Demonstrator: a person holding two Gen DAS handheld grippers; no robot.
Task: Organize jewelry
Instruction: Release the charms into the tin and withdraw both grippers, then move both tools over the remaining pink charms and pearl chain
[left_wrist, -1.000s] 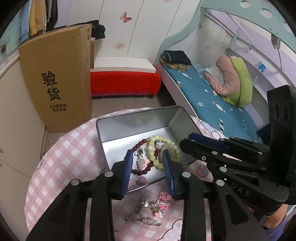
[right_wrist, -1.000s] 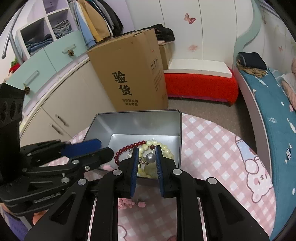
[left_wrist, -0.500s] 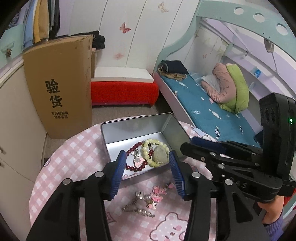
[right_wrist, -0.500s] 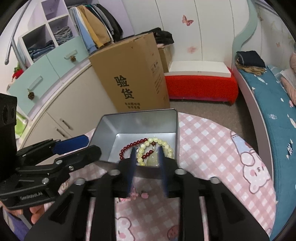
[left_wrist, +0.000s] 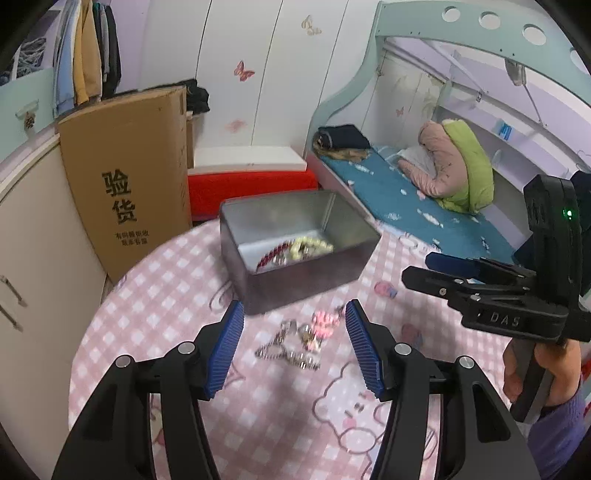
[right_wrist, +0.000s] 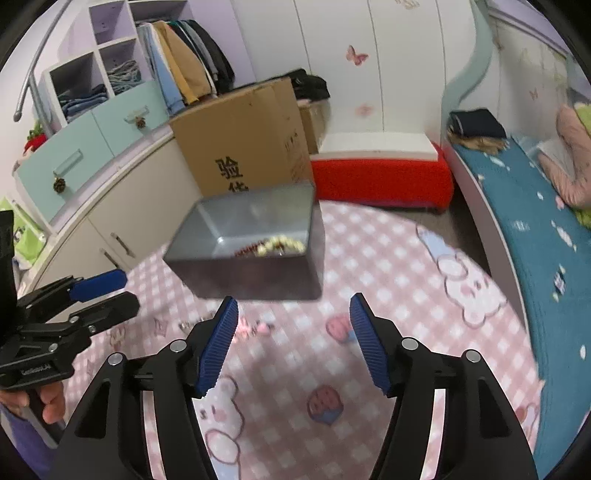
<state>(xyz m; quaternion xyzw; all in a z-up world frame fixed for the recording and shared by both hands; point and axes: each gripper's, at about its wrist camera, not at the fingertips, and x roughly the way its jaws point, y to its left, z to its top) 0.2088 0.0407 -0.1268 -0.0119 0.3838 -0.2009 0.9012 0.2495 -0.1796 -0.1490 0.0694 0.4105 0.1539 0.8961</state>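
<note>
A silver metal tin stands on the pink checked table and holds a dark red bead bracelet and a pale yellow bead bracelet. It also shows in the right wrist view. In front of the tin lie a silver chain with pearls and pink charms. My left gripper is open and empty above the chain. My right gripper is open and empty, pulled back from the tin. The right gripper also shows in the left wrist view.
A tall cardboard box stands behind the table on the left, by white cupboards. A red bench and a bed with a blue sheet lie beyond. The left gripper shows at the left in the right wrist view.
Both grippers have opened wide and pulled back and up from the tin. The small piece the right gripper held over the tin is gone from its fingers.
</note>
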